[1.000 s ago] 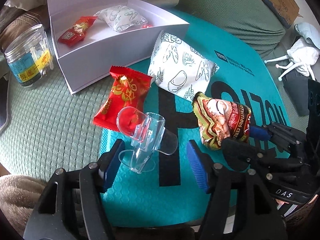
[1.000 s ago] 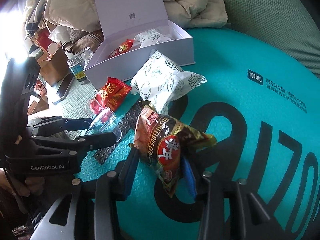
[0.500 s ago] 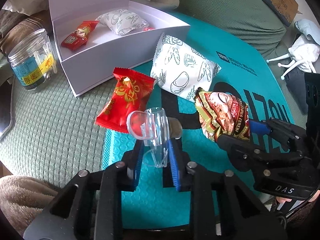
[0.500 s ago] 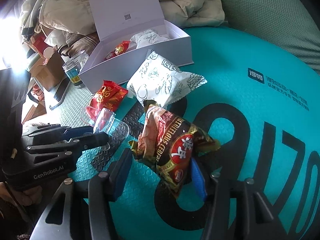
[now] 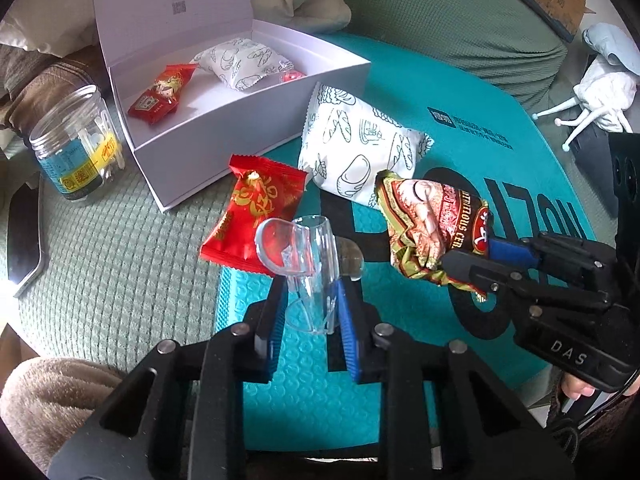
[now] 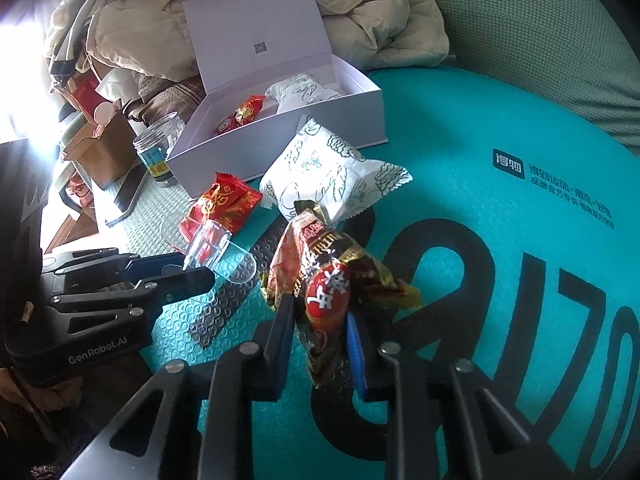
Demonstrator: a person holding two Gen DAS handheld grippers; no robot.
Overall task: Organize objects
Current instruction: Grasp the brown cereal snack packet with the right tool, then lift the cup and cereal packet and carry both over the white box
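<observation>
Both tools are clenched on items above the teal bubble-wrap mailer bag [image 5: 500,184].

A clear plastic scoop-like holder [image 5: 310,258] is gripped between the blue pads of the left tool [image 5: 310,312], just in front of a red gold-printed snack packet [image 5: 256,212] lying partly on the green quilted cover [image 5: 108,264]. A crinkled red-and-gold foil cereal sachet [image 6: 324,284] is pinched by its lower end in the right tool [image 6: 320,344] and held upright. A white bread-patterned packet [image 5: 360,152] is seen leaning against the open white cardboard box [image 5: 224,152], in which a similar white packet [image 5: 244,62] and a small red packet [image 5: 160,94] are lying. A clear plastic jar [image 5: 76,142] is standing left of the box.
</observation>
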